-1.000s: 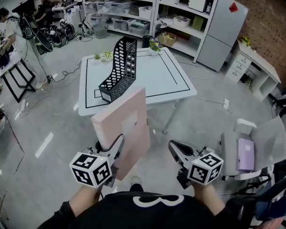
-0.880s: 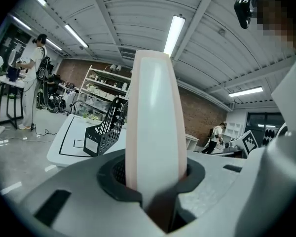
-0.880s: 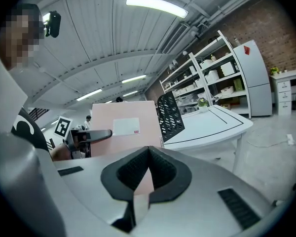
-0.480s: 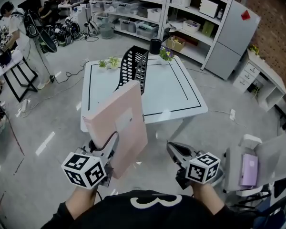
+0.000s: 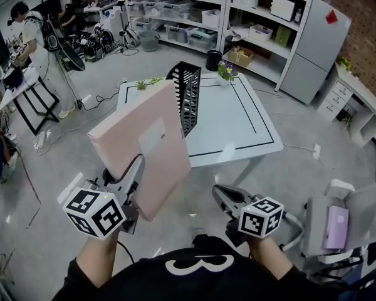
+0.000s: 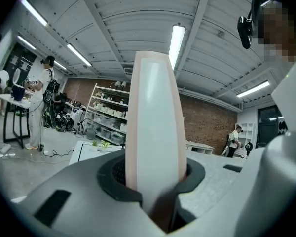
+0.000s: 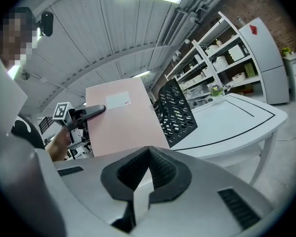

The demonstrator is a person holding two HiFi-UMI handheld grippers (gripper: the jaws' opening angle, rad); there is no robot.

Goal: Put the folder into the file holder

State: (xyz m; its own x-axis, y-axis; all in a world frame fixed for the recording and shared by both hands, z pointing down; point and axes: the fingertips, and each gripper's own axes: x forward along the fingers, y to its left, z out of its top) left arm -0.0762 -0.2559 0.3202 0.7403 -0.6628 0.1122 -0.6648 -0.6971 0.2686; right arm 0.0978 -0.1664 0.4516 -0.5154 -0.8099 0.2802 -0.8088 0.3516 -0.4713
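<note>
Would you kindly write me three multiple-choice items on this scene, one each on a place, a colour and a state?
1. The folder is: A in the file holder; B flat on the table; C held in the air.
2. The folder is: A blue; B pink; C green.
3. The left gripper is: A open and empty; B shut on the folder; C shut on the file holder.
Answers: 1 C, it stands clear of the table and the file holder; 2 B, its cover shows pink; 3 B, its jaws clamp the folder's lower edge.
</note>
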